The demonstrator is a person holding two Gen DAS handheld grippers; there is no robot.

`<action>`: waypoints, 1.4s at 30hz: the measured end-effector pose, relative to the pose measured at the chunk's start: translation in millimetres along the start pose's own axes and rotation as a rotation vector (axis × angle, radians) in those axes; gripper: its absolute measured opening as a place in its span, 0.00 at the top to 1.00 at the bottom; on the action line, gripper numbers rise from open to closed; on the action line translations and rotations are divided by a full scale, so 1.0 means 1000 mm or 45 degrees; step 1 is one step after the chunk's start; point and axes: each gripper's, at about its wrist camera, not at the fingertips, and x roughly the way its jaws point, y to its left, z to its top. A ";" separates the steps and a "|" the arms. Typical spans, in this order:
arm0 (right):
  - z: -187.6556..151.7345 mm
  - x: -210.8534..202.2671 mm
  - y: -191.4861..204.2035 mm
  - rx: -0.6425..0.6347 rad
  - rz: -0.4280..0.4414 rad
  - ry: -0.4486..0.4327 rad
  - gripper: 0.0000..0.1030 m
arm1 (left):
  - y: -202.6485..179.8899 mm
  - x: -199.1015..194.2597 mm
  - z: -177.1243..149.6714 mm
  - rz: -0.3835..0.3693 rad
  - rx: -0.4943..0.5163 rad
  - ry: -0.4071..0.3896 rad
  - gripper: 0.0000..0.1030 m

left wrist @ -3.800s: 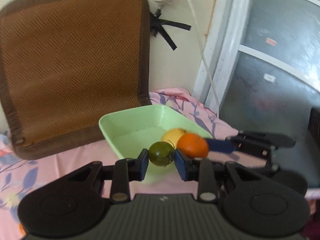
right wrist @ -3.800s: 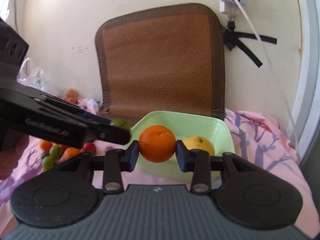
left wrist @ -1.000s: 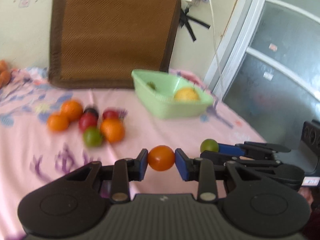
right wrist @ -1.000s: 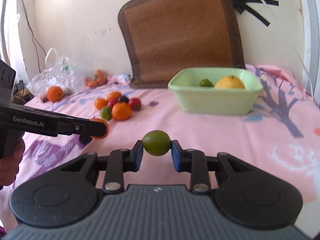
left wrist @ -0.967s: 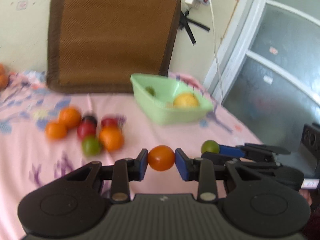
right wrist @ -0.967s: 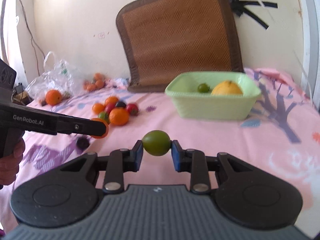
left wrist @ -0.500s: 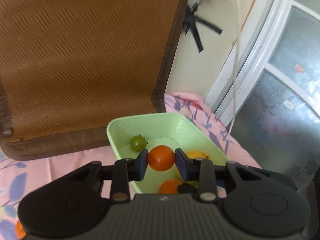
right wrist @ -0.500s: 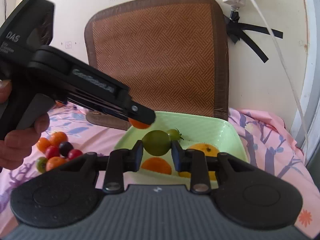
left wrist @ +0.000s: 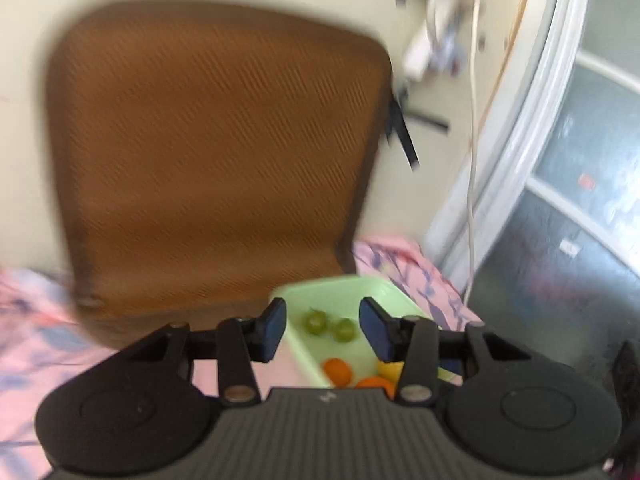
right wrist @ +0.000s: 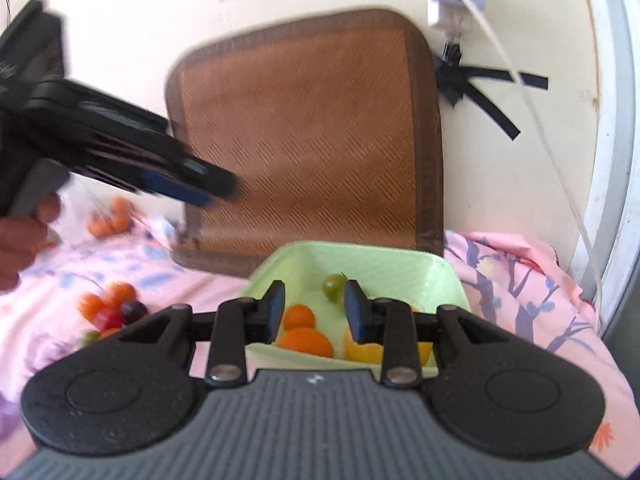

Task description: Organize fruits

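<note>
Left wrist view: left gripper spread wide, empty, pointing over pale green plastic basket.
Right gripper: parted, empty, above basket's near rim.
Basket contents: small green fruits, orange fruits.
Loose fruits: on pink floral cloth, left of basket.

1. One green basin, lower centre of the frame.
2. Two green fruits in it, left wrist view.
3. Two orange fruits in it.
4. One yellow fruit in it.
</note>
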 end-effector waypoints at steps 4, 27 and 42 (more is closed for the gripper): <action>-0.005 -0.015 0.015 0.077 0.154 0.045 0.66 | 0.005 -0.069 -0.044 0.153 0.032 -0.042 0.60; -0.030 0.047 0.082 0.348 0.404 0.372 0.63 | -0.015 -0.063 -0.176 0.129 0.156 0.134 0.77; -0.071 -0.070 0.024 0.117 0.115 0.277 0.63 | -0.079 -0.025 -0.175 0.010 0.297 0.139 0.77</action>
